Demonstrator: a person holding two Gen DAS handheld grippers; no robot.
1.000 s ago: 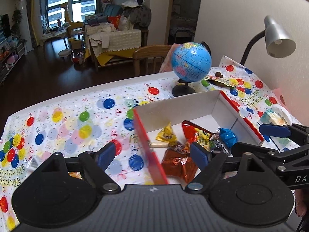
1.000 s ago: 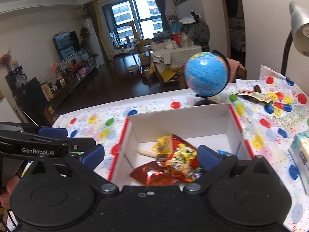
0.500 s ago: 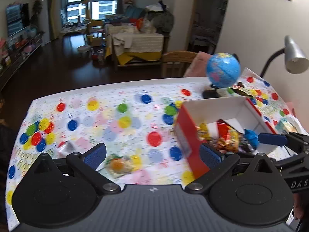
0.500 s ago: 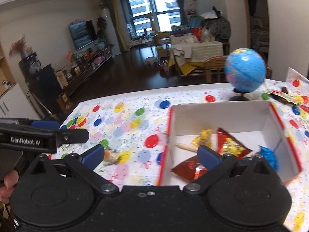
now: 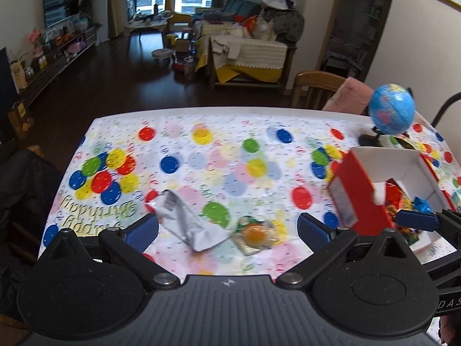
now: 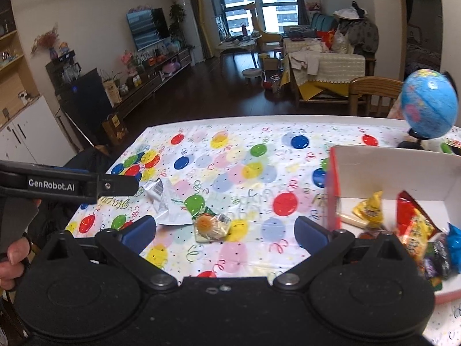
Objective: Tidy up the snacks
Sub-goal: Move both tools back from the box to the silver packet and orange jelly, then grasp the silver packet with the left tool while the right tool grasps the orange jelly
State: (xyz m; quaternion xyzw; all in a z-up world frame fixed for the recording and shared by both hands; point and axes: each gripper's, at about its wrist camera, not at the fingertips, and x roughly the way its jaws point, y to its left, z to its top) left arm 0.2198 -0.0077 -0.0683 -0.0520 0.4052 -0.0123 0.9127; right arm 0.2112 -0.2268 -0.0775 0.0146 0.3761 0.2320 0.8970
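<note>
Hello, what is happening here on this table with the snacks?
A person is sorting snacks into a red and white box with two tools. Several wrapped snacks already lie in the box. Two are still out on the balloon tablecloth: a silver packet and a clear packet with something orange inside. The left hand-held gripper is wide open and empty, pointing at those two. The right hand-held gripper is open and empty too.
</note>
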